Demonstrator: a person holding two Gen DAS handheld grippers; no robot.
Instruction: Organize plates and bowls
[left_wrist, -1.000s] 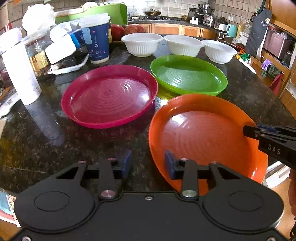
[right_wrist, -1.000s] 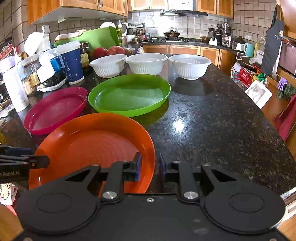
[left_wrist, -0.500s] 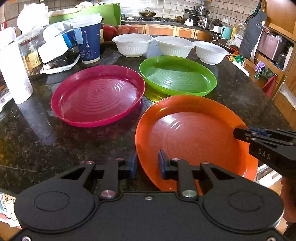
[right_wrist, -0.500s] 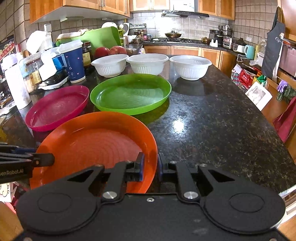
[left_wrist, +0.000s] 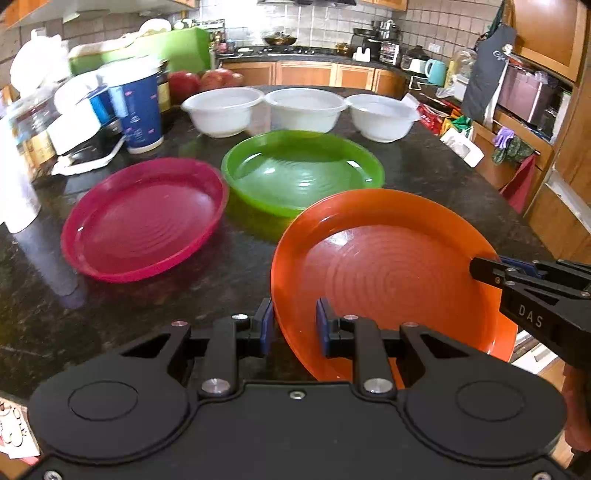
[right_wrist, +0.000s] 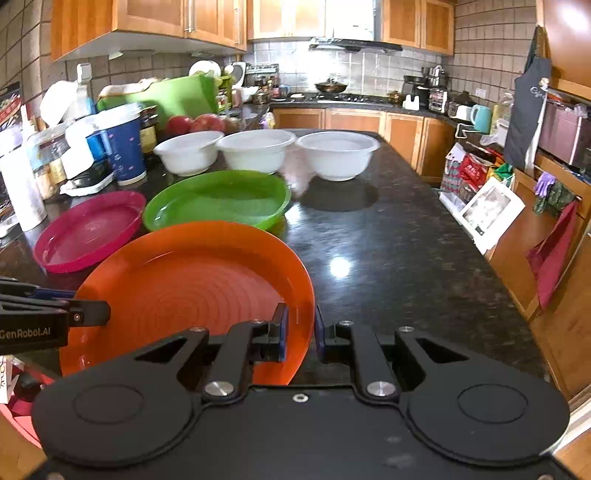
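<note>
— Orange plate (left_wrist: 388, 266): where?
— Off the counter's (right_wrist: 388, 258) near edge, tilted, pinched by my left hand-held gripper (left_wrist: 293, 325) and right hand-held gripper (right_wrist: 300, 334).
— Progress?
— Nothing stacked yet; pink plate (left_wrist: 144, 218), green plate (left_wrist: 301, 170), three white bowls (left_wrist: 303, 110) wait.

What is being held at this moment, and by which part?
The orange plate, by its rim: the left gripper clamps the left edge, the right gripper the right edge.

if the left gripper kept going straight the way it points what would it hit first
Likely the green plate: it lies straight ahead of the left gripper, which is shut on the orange plate. Depth is unclear.
</note>
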